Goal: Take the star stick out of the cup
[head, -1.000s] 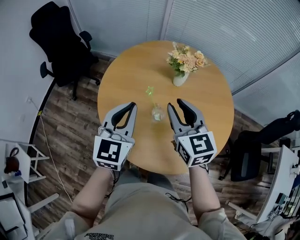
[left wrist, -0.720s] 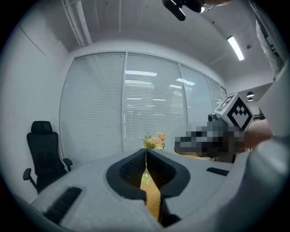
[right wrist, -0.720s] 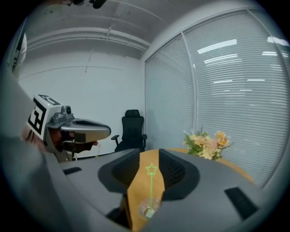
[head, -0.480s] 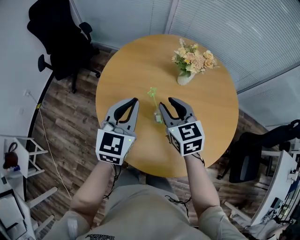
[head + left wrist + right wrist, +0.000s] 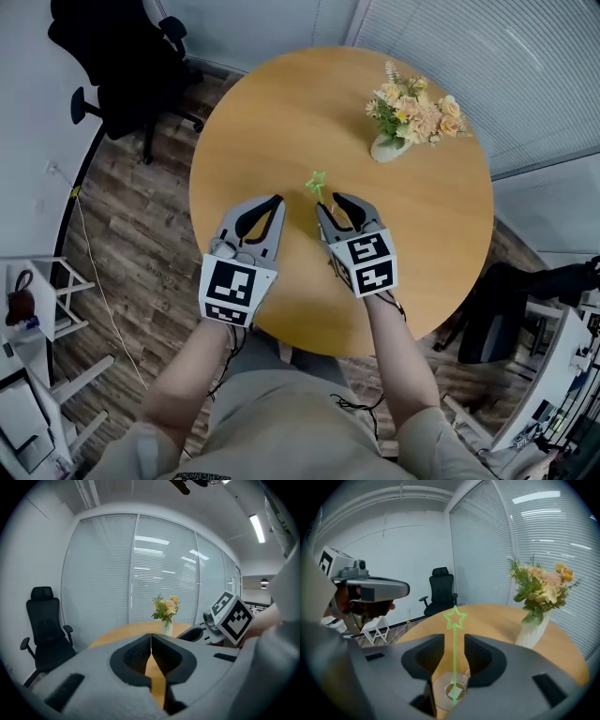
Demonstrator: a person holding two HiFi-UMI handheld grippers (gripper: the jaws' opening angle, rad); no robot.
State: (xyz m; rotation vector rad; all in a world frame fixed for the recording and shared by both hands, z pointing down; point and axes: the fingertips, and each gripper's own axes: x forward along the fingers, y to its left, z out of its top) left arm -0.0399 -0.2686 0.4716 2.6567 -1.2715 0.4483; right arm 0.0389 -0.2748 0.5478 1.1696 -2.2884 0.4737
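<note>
Two tools held side by side, pointing forward over the round worktop (image 5: 281, 112). Only the right gripper view shows the clear cup (image 5: 441, 687), deep between the right tool's (image 5: 454, 641) parted jaws, contact unclear. Star stick (image 5: 454, 656) stands upright inside. Left tool (image 5: 150, 641) pinched closed, empty.

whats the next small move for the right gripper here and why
Probably close the right gripper on the shaft of the star stick, above the cup. Its jaws stand apart with the stick upright between them, ungripped and seated in the cup. The left gripper is shut and empty.
</note>
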